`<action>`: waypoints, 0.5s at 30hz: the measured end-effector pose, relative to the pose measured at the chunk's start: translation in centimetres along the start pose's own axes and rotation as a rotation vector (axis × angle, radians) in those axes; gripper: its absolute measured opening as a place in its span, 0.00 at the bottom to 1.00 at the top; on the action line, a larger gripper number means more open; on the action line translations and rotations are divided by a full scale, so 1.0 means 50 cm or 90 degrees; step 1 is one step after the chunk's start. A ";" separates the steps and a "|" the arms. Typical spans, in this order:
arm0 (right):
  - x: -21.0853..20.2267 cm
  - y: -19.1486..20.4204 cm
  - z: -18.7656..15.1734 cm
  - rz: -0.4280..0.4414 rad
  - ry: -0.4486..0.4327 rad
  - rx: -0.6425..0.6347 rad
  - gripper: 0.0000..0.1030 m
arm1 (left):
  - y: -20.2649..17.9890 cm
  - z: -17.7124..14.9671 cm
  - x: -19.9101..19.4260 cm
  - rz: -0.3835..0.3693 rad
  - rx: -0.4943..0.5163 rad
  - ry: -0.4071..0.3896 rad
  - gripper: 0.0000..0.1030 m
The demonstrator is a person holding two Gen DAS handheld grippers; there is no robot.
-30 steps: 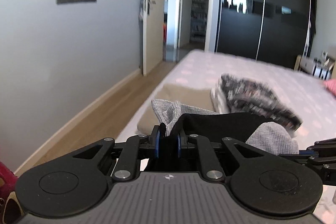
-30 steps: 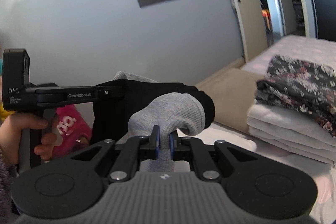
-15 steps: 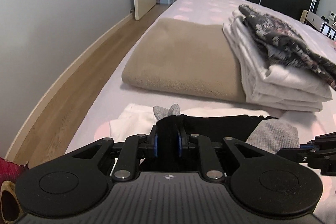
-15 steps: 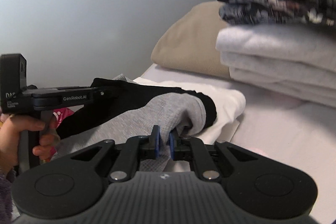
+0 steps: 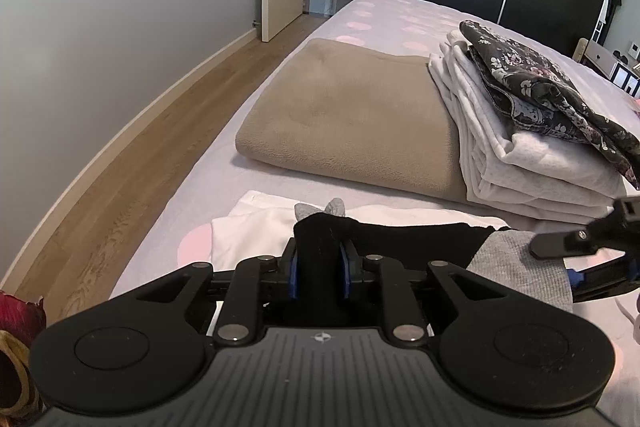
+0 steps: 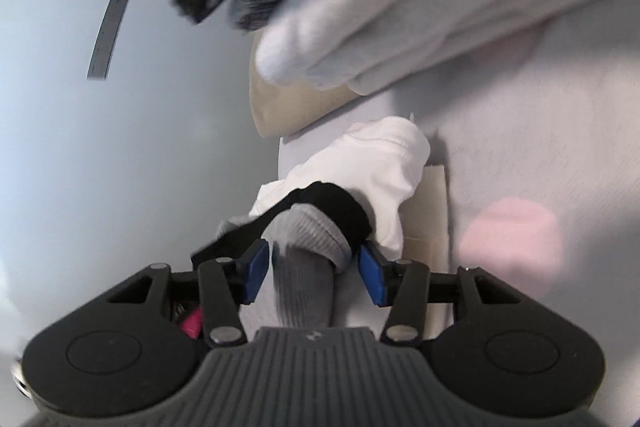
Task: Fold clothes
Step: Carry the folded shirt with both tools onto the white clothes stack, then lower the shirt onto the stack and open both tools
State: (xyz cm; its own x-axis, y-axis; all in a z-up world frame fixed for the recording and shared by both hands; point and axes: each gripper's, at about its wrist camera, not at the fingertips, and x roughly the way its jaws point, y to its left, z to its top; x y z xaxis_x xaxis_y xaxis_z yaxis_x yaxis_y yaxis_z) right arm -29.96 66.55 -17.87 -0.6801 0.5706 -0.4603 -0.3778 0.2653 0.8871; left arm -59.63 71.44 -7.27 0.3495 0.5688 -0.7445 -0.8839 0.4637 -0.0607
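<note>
My left gripper is clamped tight on cloth. My right gripper has its pads spread apart, angled downward.

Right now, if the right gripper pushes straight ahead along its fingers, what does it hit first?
The right gripper is open around the grey-and-black garment, so it meets that at once. Just past it lies the folded white garment on the bed. The view is blurred, so depth is uncertain.

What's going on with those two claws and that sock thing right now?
Left gripper shut on black-and-grey garment. Right gripper open around its grey end. Garment on white cloth on bed. Nothing blocking.
</note>
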 end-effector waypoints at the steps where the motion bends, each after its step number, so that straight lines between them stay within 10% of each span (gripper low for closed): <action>1: 0.002 0.004 0.002 -0.003 0.000 -0.003 0.39 | 0.000 0.000 0.000 0.000 0.001 0.001 0.16; 6: 0.003 0.046 0.010 -0.025 -0.013 -0.092 0.21 | 0.008 0.002 -0.006 -0.012 -0.011 -0.010 0.16; 12: -0.009 0.203 -0.069 -0.095 -0.076 -0.604 0.17 | 0.033 0.011 -0.011 -0.019 -0.056 -0.023 0.17; 15: 0.014 0.222 -0.092 -0.160 -0.074 -0.707 0.17 | 0.038 0.018 0.004 -0.010 -0.061 -0.011 0.17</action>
State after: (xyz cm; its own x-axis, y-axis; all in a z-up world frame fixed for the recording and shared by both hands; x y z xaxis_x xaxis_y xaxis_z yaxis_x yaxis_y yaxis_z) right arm -37.52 66.29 -8.48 -0.4664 0.6821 -0.5632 -0.8807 -0.4177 0.2234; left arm -60.97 73.05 -6.92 0.3674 0.5738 -0.7320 -0.9040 0.4053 -0.1360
